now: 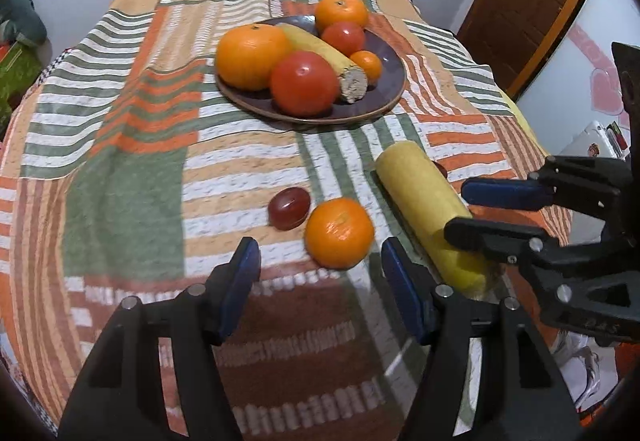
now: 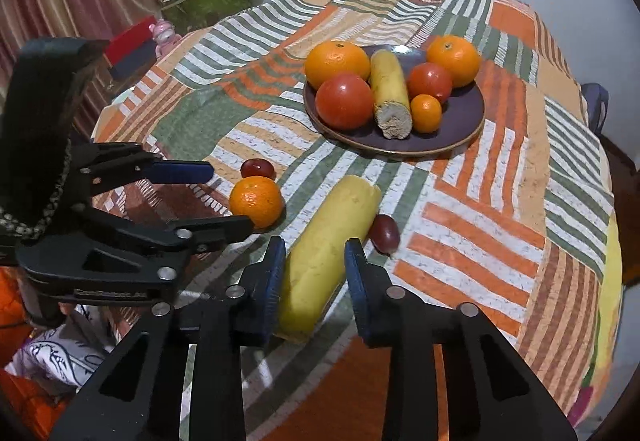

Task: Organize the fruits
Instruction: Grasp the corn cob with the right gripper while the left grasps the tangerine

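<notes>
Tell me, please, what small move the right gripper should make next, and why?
Probably a slight lift: the right gripper appears shut on the yellow cylindrical banana piece lying on the striped tablecloth, while the dark round plate beyond holds the sorted fruit.

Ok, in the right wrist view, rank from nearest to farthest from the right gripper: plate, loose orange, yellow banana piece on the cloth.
1. Yellow banana piece, between the right gripper's fingers.
2. Loose orange, up-left on the cloth.
3. Plate, far side of the table.
</notes>
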Tool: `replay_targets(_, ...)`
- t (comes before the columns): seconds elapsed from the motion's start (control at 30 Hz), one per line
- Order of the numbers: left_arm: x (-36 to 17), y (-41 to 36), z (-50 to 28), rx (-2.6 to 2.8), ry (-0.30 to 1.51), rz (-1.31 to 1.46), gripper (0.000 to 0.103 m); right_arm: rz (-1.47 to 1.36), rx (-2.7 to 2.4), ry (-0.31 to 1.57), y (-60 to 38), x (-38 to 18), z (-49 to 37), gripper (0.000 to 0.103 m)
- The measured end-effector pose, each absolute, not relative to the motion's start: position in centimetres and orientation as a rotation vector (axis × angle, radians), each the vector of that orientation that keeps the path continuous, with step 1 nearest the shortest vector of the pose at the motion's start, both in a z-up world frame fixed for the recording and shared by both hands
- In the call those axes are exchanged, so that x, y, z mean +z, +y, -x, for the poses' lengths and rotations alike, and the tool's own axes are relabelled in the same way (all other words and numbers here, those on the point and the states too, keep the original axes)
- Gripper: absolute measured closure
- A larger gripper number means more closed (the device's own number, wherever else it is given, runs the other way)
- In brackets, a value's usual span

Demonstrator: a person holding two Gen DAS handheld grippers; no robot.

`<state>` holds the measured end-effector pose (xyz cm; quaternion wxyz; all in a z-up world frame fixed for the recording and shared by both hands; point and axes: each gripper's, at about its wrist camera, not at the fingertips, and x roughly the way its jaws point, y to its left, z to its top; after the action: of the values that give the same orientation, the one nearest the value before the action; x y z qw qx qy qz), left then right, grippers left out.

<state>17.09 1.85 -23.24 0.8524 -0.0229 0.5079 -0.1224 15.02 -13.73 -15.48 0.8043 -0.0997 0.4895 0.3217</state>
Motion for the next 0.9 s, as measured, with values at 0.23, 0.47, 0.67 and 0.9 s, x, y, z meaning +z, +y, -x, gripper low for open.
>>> replay_targets(0.23,-23.7,1.0,-18.1,-0.254,1.073,0.035,0.051,0.179,0.674,1.057,-13.7,-15.8,-15.0,0.072)
replay_targets(0.47,-23.2,1.6,-17.7,-0.272,1.057,0.046,0.065,0.131,0.665,1.089,-13.7,-16.5,-15.7,0.061)
replay_targets(0.67,-22.8,3.0,-16.8,-0.244,1.046,0.059,0.065,0.157,0.674,1.121,-11.5,-17.8,-16.2,0.053)
replay_targets(0.9,-22.1,5.2,-15.6,-0.209,1.026,0.091,0.065,0.13,0.653,1.144,-11.0,-18.8,-17.4,0.052)
